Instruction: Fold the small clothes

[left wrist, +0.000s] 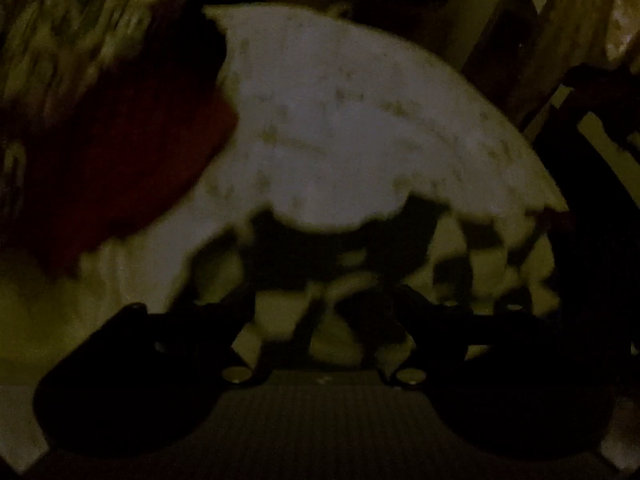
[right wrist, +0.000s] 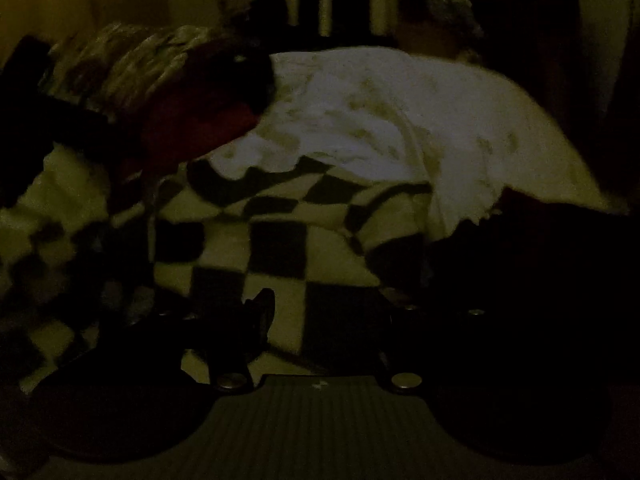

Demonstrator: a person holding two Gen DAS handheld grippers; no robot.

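From the left wrist view, dim and blurred, the left gripper (left wrist: 324, 320) stands with its jaws apart and nothing between them, above a black-and-white checkered blanket (left wrist: 472, 264). Just beyond it lies the white garment (left wrist: 344, 120), pale with faint small specks, spread in a broad rounded shape whose near edge is scalloped and rests on the blanket. To the left of the garment a dark red cloth (left wrist: 120, 184) overlaps or abuts its side; which of the two cannot be told. Farther left a mottled fabric heap (left wrist: 68, 40) shows. In the right wrist view the right gripper (right wrist: 328, 312) is likewise open and empty, low over the checkered blanket (right wrist: 280, 248). The white garment (right wrist: 400, 112) lies beyond, and a fold or seam line appears to run down its right half, so one part may already be laid over. The red cloth (right wrist: 188, 128) and the mottled heap (right wrist: 132, 56) sit at its far left. Both tools being free, the step looks like a pause between folds. The next move would likely call for each gripper to reach the near scalloped edge, pinch it cleanly without catching the blanket underneath, and carry it over the far part.
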